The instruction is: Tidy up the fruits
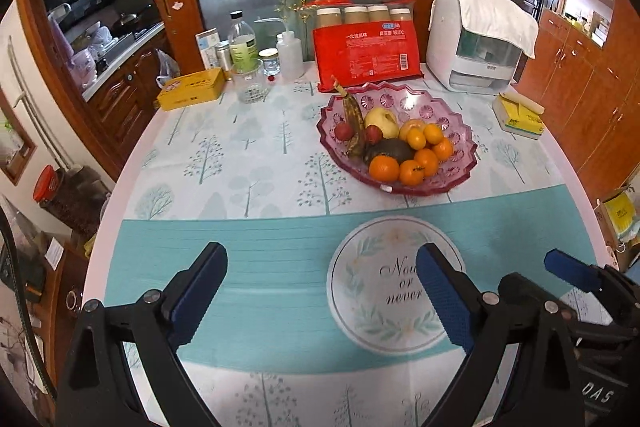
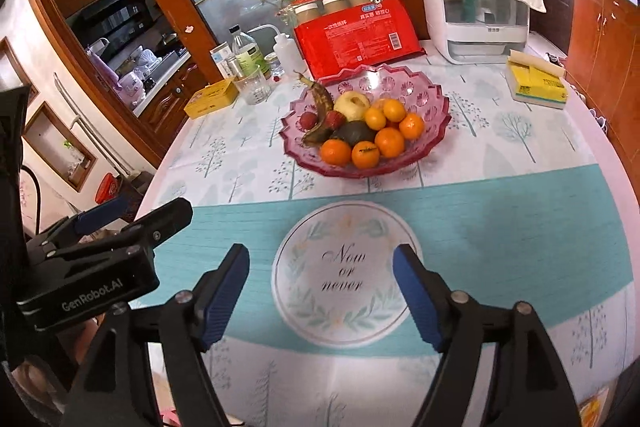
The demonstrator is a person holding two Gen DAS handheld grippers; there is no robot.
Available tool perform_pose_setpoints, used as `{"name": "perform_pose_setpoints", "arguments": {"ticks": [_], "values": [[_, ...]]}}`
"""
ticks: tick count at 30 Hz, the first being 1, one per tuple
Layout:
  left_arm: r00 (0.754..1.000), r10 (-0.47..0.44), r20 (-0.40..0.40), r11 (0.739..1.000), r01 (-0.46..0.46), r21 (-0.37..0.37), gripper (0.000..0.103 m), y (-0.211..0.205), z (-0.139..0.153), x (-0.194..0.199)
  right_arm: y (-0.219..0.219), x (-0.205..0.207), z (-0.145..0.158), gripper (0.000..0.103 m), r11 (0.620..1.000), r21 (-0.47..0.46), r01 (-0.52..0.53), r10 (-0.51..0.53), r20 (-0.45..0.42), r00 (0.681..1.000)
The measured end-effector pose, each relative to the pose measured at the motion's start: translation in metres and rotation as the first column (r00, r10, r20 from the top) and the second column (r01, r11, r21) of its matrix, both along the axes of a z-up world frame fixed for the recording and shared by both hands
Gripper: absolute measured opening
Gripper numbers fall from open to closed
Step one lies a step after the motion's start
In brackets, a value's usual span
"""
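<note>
Both tongs — left gripper (image 1: 322, 291) and right gripper (image 2: 322, 293) — gape wide and empty above the tablecloth (image 1: 256, 263). All fruit (image 1: 396, 147) lies in the pink bowl (image 1: 460, 131) at twelve o'clock — sorted already, or about to be spread out.

Bright, sharp centre, fisheye-warped, dark corners

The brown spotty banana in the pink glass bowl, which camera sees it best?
The right wrist view: the brown, overripe banana shows its whole curve from stem to tip, lying at the left of the pink scalloped glass bowl. The left wrist view shows the banana end-on and foreshortened, with its lower end against the dark avocado.
</note>
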State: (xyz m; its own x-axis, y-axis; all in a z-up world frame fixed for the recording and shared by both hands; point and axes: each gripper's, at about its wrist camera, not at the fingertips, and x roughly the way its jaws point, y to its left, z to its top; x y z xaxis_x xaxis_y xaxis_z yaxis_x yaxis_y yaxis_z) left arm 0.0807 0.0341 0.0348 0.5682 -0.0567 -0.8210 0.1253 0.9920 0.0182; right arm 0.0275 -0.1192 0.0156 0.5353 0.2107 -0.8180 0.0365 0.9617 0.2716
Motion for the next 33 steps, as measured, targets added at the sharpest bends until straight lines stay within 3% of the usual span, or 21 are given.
{"name": "perform_pose_setpoints", "arguments": {"ticks": [11, 33], "values": [[0.999, 0.052, -0.011, 0.999, -0.052, 0.001, 0.095, 0.011, 0.012, -0.037, 0.017, -0.03, 0.028, 0.078, 0.999, -0.053, -0.005, 0.007, 0.042, 0.999], [0.998, 0.057, -0.005, 0.998, -0.057, 0.012, 0.095, 0.015, 0.016, -0.04, 0.021, -0.035, 0.04, 0.078, 0.997, -0.083, -0.007, 0.012, 0.067, 0.998]]}}
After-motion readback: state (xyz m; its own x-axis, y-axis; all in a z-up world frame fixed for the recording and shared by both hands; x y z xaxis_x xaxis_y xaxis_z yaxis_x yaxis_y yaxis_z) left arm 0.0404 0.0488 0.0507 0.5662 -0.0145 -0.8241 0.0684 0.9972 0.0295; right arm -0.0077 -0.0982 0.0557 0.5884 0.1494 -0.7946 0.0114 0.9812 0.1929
